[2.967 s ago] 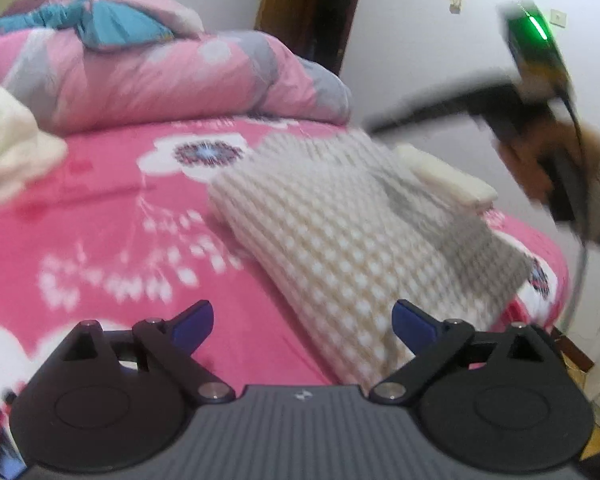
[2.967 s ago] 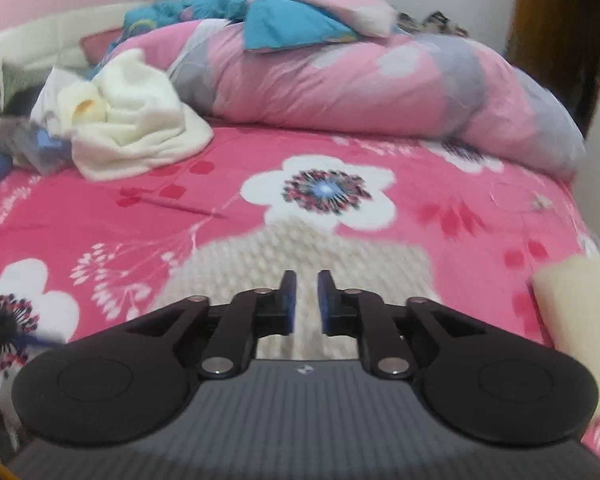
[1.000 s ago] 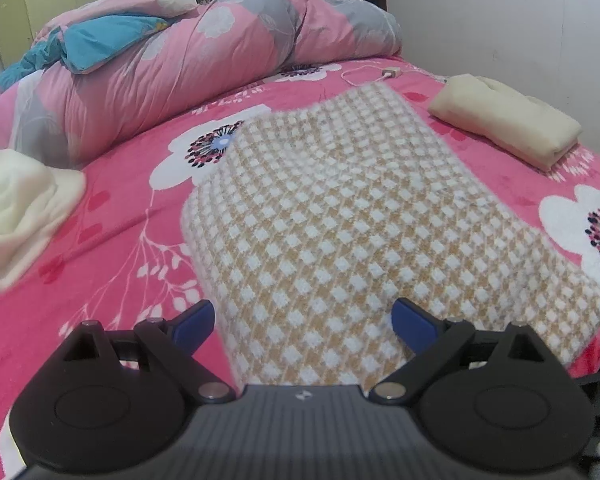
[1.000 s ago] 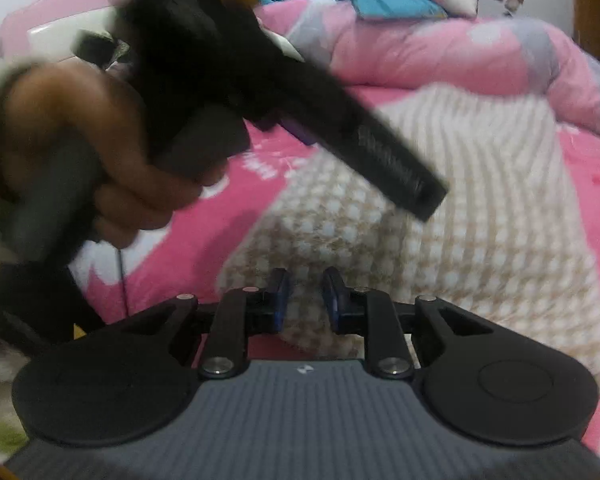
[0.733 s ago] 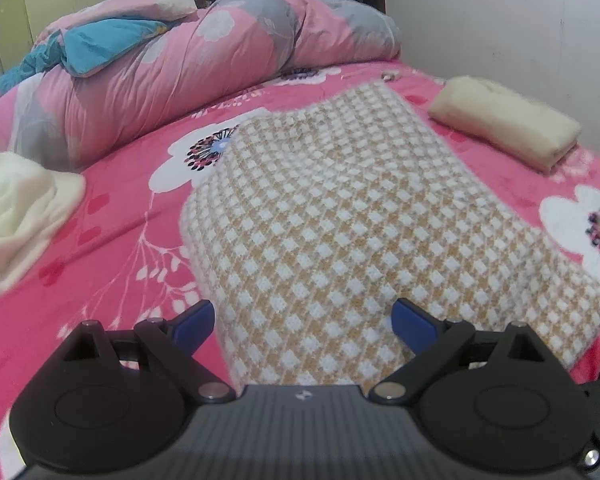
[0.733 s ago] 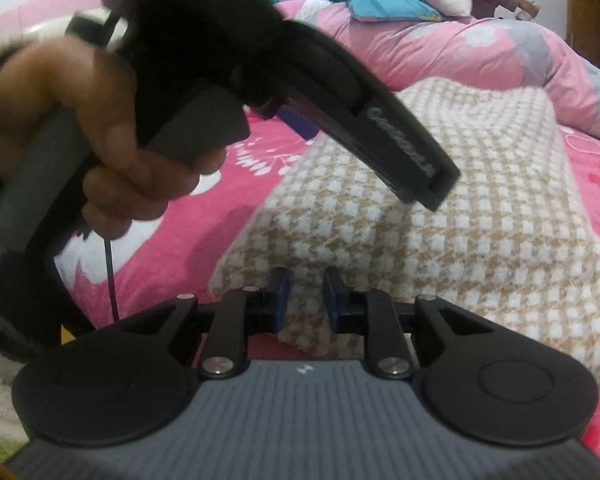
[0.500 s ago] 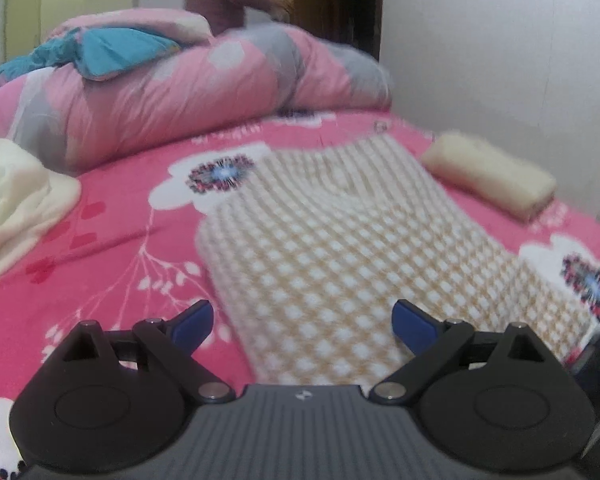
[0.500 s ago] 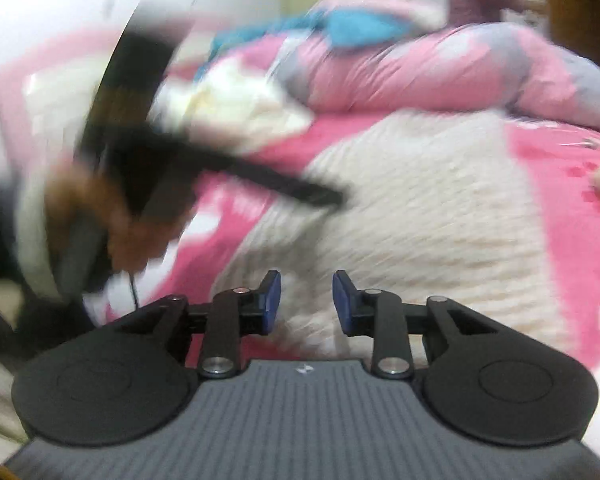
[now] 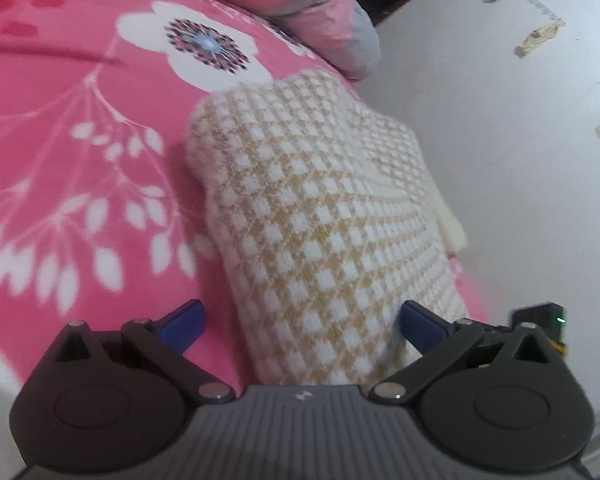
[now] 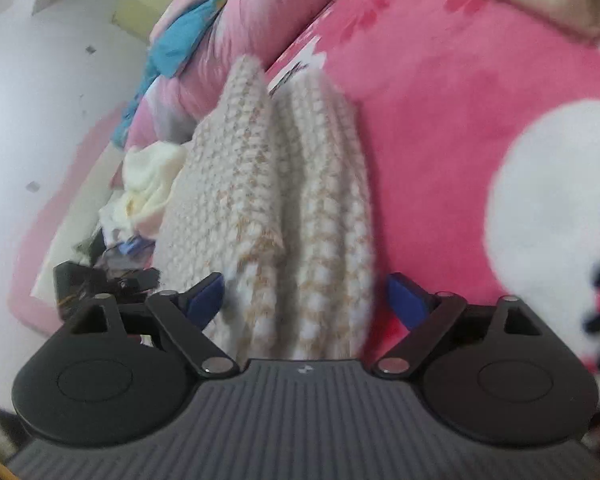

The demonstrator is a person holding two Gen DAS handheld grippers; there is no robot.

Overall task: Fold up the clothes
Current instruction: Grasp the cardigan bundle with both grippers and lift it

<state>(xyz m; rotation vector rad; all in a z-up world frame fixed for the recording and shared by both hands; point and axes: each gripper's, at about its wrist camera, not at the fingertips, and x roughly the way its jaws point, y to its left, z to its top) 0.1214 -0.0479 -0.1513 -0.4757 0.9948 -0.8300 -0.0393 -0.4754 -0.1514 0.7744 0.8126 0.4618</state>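
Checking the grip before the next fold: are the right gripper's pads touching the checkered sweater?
Cannot tell. In the right wrist view the right gripper is opening around the checkered sweater, but blur hides any gap.

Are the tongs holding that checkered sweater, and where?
No. Both the left tongs and right tongs are opening, straddling the sweater's near edge without pinching it.

Chunky knit sweater (image 9: 320,216) on plush fleece bedspread (image 9: 60,128).
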